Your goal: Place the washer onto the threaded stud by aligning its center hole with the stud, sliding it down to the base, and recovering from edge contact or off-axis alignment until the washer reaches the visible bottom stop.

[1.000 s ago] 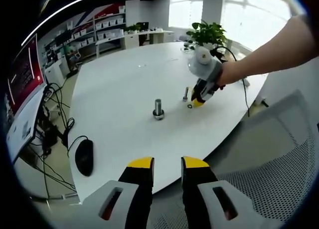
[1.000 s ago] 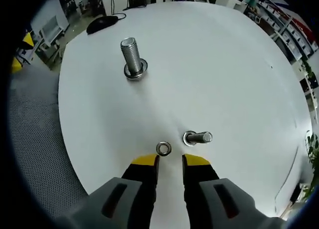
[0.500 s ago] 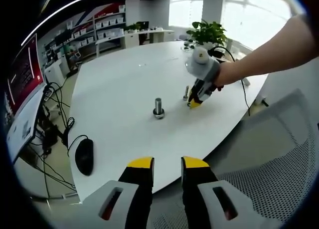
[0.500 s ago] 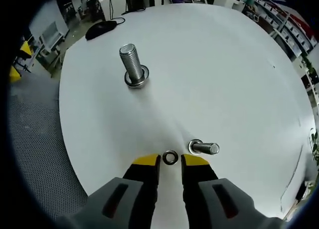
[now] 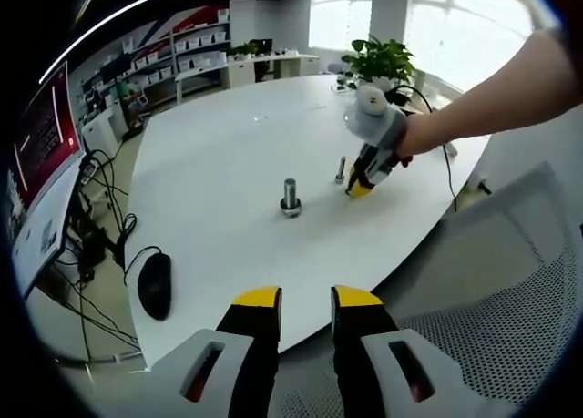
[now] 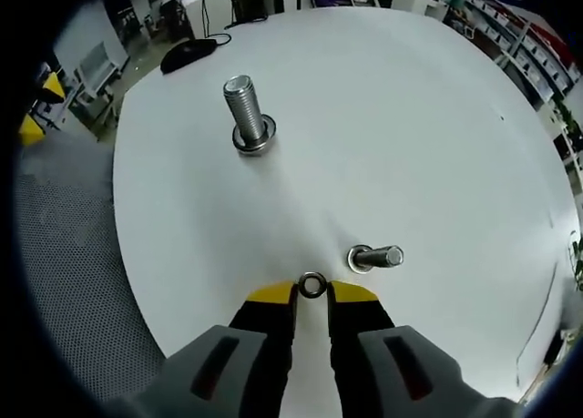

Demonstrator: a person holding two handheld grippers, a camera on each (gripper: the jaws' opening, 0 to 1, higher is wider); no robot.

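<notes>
At the right gripper's (image 6: 311, 295) yellow tips, the washer (image 6: 312, 284) sits pinched between the jaws, just above the white table (image 6: 410, 117). A small stud (image 6: 375, 257) stands just beside it; a larger stud (image 6: 248, 113) rises well apart. The left gripper (image 5: 305, 299), jaws parted and empty, hangs off the table edge near a mouse (image 5: 154, 286).

Each gripper has two black jaws capped with yellow tips, set on pale grey mounts that each carry a dark slot rimmed in red-orange, as seen on the left gripper (image 5: 305, 300) and the right gripper (image 6: 311, 295). Seen from the left gripper view, the right gripper has a light grey rounded body above its black and yellow jaws. The person's forearm (image 5: 496, 88) behind it is bare, with no sleeve in sight.
</notes>
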